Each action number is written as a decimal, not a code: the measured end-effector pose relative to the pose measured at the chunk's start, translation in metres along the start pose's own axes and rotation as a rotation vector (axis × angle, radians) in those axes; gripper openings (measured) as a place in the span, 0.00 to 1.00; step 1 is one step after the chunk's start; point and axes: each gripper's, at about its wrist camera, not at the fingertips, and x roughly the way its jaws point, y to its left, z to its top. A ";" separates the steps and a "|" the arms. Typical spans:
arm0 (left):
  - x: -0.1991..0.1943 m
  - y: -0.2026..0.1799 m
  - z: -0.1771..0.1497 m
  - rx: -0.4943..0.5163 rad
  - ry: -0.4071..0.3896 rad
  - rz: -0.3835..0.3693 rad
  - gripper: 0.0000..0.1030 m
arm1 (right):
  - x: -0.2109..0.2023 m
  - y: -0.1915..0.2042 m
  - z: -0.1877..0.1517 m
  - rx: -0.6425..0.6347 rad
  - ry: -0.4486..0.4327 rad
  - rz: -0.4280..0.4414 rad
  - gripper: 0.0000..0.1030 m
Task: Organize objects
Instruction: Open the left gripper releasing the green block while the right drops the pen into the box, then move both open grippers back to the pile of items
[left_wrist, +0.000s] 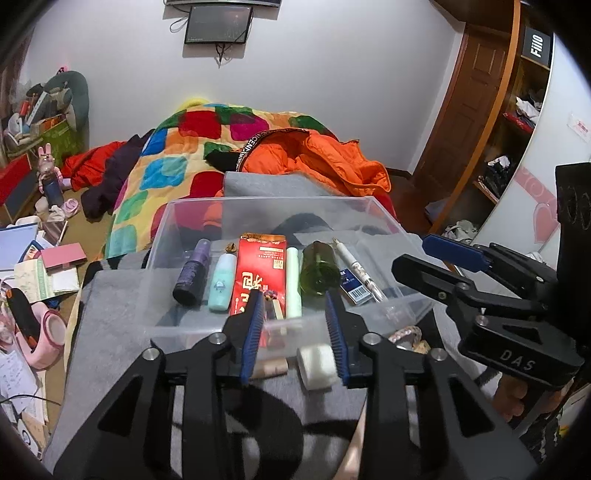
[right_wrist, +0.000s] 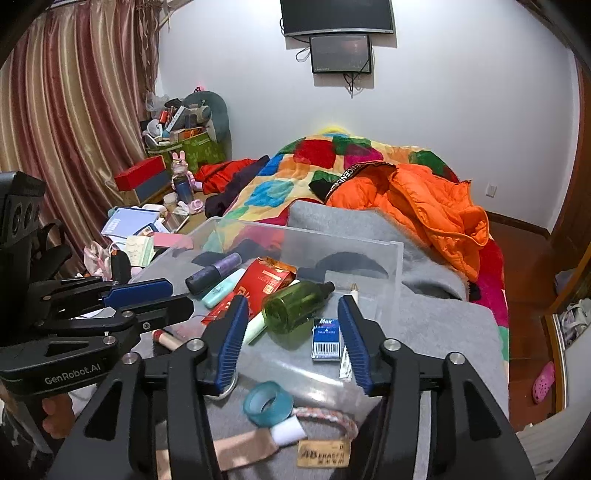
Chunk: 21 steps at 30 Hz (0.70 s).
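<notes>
The clear plastic rectangular bin (left_wrist: 376, 218) sits on a grey blanket (left_wrist: 122, 325), its near rim just ahead of both grippers. Inside, side by side from nine o'clock to three o'clock in the left wrist view, lie a dark purple cylindrical bottle (left_wrist: 192, 275), a mint-green tube (left_wrist: 221, 282), a red printed carton (left_wrist: 260, 271), a pale green stick (left_wrist: 293, 282), a green translucent plastic bottle (left_wrist: 319, 271), a blue barcoded eraser box (left_wrist: 354, 286) and a white pen (left_wrist: 356, 266). The row nearly fills the bin's width; bare floor remains behind it, toward twelve o'clock.

The left gripper (left_wrist: 295, 328) hovers above the near rim, jaws apart and holding nothing; a white foam block (left_wrist: 316, 365) lies on the blanket touching the inner face of its right finger.

The right gripper (right_wrist: 293, 339) also stands with jaws parted and empty, framing the green bottle and eraser box. At six o'clock beneath it, outside the bin, lie a teal tape ring (right_wrist: 267, 402), a pink braided band (right_wrist: 332, 415) and a tan 4B eraser (right_wrist: 323, 454). An orange puffer jacket (right_wrist: 436, 210) lies beyond the far rim.
</notes>
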 end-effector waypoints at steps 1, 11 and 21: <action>-0.002 0.000 -0.001 0.000 -0.003 0.003 0.40 | -0.003 0.001 -0.002 0.000 -0.002 0.001 0.48; -0.022 -0.004 -0.022 0.007 -0.014 0.035 0.60 | -0.027 0.002 -0.027 -0.002 -0.008 -0.029 0.58; 0.005 -0.003 -0.053 -0.006 0.091 0.037 0.61 | -0.039 -0.023 -0.055 0.075 0.020 -0.060 0.62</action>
